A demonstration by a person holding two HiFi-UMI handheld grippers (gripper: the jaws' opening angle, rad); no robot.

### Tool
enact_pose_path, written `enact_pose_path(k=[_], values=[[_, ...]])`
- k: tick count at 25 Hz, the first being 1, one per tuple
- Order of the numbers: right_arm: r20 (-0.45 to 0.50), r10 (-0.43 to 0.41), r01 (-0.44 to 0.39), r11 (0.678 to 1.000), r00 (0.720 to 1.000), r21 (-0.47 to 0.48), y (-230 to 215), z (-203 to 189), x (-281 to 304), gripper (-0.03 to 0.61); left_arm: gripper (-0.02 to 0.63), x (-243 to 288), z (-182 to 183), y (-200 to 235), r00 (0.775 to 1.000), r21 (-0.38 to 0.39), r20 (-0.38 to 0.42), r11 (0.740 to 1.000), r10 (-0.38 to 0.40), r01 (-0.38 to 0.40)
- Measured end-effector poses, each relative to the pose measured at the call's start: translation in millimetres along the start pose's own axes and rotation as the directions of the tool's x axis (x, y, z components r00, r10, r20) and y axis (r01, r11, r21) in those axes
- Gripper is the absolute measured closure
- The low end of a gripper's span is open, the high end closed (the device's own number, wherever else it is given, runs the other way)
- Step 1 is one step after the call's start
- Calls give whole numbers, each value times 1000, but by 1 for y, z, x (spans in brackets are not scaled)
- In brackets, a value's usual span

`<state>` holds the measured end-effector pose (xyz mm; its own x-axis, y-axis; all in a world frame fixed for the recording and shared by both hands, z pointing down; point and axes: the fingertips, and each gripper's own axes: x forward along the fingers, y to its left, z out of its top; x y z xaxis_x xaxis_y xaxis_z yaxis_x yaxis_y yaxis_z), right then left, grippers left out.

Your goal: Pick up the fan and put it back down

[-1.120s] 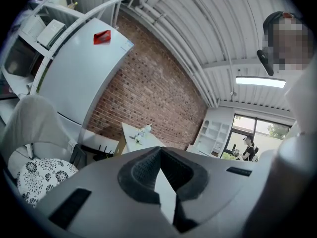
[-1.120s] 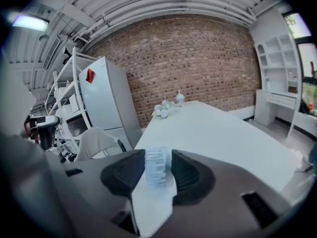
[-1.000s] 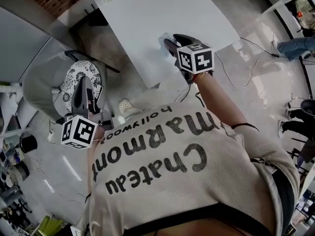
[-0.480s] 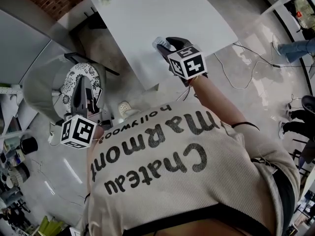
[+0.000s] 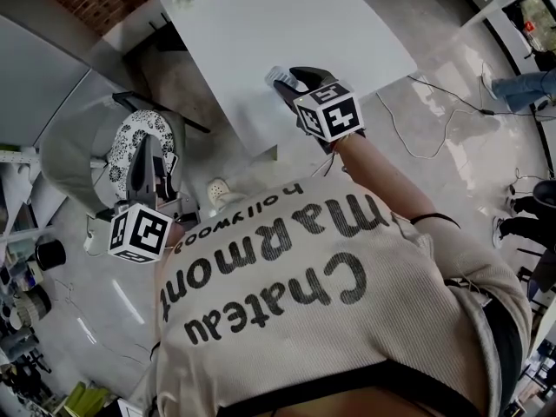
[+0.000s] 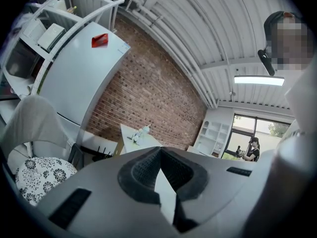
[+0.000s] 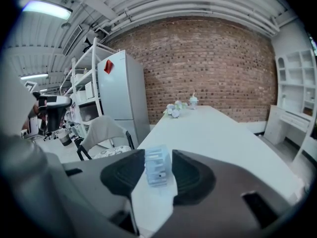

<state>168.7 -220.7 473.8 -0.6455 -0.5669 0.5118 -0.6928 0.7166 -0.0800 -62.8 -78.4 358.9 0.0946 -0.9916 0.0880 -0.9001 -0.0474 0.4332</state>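
Observation:
A small light-blue fan [image 7: 157,166] with a slatted grille sits tilted between the pads of my right gripper [image 7: 158,158], which is shut on it. In the head view the fan [image 5: 275,77] shows at the tip of the right gripper [image 5: 290,82], just over the near edge of the white table [image 5: 287,20]. My left gripper [image 5: 144,152] hangs off to the left beside a chair, away from the table. In the left gripper view the left gripper [image 6: 159,150] is shut, its pad tips touching with nothing between them.
A grey chair with a patterned cushion [image 5: 130,133] stands right in front of the left gripper. A small bunch of flowers [image 7: 175,108] and a cup lie at the table's far end. A white fridge [image 7: 121,90] and shelves stand left. Cables [image 5: 434,102] run over the floor.
The right gripper has shifted a little to the left along the table edge with the fan in it, and has rolled slightly. The left gripper has stayed put.

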Motion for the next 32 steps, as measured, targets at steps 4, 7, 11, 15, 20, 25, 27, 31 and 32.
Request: enact_pose_path(k=[4, 7, 11, 15, 20, 25, 27, 31, 32], values=[[6, 10, -9, 1000, 1000, -6, 1, -2, -5, 402, 614, -5, -6, -4, 1000, -11, 2, 1000, 5, -5], [10, 12, -12, 1000, 1000, -23, 3, -2, -7, 402, 614, -8, -11, -7, 1000, -21, 5, 1000, 7, -7], [9, 8, -8, 999, 1000, -37, 3, -3, -7, 401, 614, -13, -16, -7, 1000, -28, 11, 1000, 13, -12], [5, -2, 2, 1000, 1000, -29, 0, -3, -6, 402, 614, -18, -16, -3, 1000, -40, 13, 999, 22, -22], [11, -8, 8, 1000, 1000, -3, -4, -2, -5, 399, 614, -21, -15, 2, 999, -45, 14, 998, 37, -37], [23, -9, 9, 1000, 1000, 21, -4, 0, -2, 389, 614, -19, -13, 7, 999, -42, 5, 998, 45, -45], [26, -4, 3, 999, 1000, 44, -5, 0, -2, 380, 614, -17, -12, 9, 999, -41, 9, 998, 39, -38], [31, 6, -9, 997, 999, 79, -5, 0, -3, 374, 614, -14, -11, 8, 1000, -39, 7, 999, 28, -28], [36, 9, -12, 996, 999, 88, -4, 1, -4, 374, 614, -13, -12, 8, 1000, -39, 5, 999, 26, -26]])
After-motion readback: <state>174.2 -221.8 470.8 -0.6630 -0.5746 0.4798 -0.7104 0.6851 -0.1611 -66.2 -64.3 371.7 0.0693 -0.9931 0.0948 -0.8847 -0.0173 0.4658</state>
